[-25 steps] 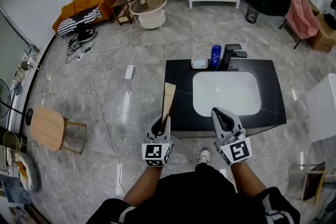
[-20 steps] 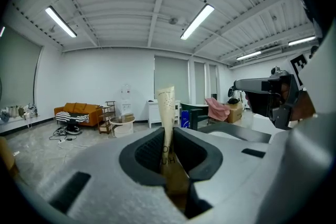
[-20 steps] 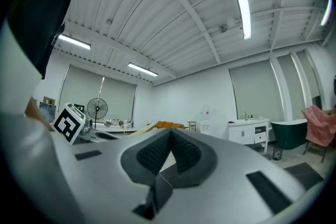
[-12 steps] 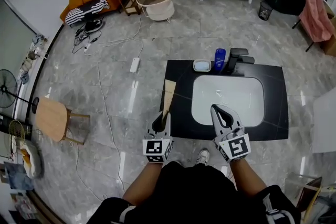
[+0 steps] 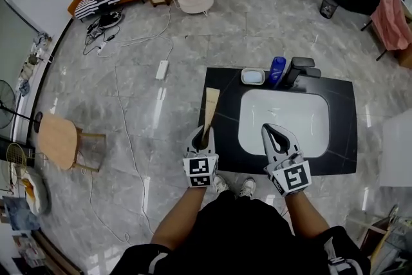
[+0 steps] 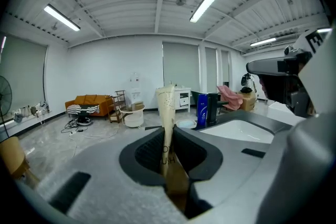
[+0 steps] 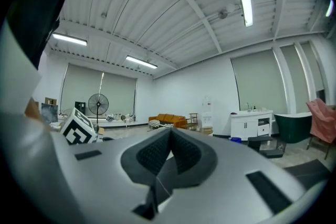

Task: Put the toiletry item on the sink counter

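A flat tan toiletry tube [image 5: 210, 107] sticks forward out of my left gripper [image 5: 203, 132], which is shut on its lower end. The tube hangs over the left edge of the black sink counter [image 5: 222, 138]. In the left gripper view the tube [image 6: 166, 105] stands upright between the dark pads of the left gripper [image 6: 167, 131]. My right gripper [image 5: 274, 134] hovers over the counter's front edge by the white basin [image 5: 283, 120], shut with nothing in it. In the right gripper view the right gripper [image 7: 169, 138] shows its pads meeting.
At the back of the counter stand a soap dish [image 5: 253, 76], a blue bottle [image 5: 277, 71] and a black faucet [image 5: 299, 69]. A wooden stool [image 5: 59, 142] and a cable with a power strip [image 5: 161, 69] lie on the floor to the left.
The person has stepped a little closer to the counter. Both grippers kept their grip and pose, with the tube still at the counter's left edge.
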A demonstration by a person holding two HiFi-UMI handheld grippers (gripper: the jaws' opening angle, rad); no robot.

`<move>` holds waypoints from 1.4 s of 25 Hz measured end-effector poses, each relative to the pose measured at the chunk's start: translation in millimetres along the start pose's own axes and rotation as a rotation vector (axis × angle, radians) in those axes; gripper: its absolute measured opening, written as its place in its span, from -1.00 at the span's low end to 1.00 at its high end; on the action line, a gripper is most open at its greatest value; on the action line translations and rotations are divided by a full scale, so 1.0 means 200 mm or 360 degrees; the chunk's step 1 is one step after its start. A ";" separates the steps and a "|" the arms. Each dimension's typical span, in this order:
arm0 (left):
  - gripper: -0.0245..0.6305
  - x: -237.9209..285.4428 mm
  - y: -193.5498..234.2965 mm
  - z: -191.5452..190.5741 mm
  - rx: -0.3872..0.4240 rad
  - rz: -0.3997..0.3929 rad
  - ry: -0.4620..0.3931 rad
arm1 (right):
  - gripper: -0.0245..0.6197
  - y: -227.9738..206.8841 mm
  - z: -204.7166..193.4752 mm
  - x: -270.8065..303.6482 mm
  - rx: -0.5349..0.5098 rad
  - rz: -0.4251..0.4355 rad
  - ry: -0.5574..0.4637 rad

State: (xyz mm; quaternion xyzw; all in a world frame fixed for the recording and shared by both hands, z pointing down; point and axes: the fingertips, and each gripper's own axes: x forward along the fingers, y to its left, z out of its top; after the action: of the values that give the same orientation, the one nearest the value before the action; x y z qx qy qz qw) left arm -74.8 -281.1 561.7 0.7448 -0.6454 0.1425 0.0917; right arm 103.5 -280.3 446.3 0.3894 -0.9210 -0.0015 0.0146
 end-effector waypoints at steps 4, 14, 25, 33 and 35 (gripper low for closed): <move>-0.74 0.13 0.02 -0.10 -0.0002 0.0010 0.0098 | -0.90 0.00 -0.04 0.06 -0.0005 0.0014 0.0045; -0.74 0.41 0.06 -0.45 0.0065 0.0048 0.0372 | -0.90 0.06 -0.18 0.13 -0.0006 0.0075 0.0164; -0.73 0.54 0.04 -0.72 0.0107 0.0054 0.0612 | -0.90 0.07 -0.25 0.11 0.0004 0.0082 0.0243; -0.50 0.54 0.04 -0.75 0.0044 0.0044 0.0582 | -0.90 0.12 -0.24 0.09 0.0023 0.0116 0.0236; -0.38 0.52 0.04 -0.73 0.0028 0.0036 0.0541 | -0.90 0.12 -0.23 0.09 0.0023 0.0116 0.0233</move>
State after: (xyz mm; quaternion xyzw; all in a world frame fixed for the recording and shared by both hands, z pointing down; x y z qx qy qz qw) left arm -83.8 -332.2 732.3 0.7035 -0.6277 0.2730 0.1913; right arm 75.8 -275.5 493.8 0.3546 -0.9310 0.0342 0.0790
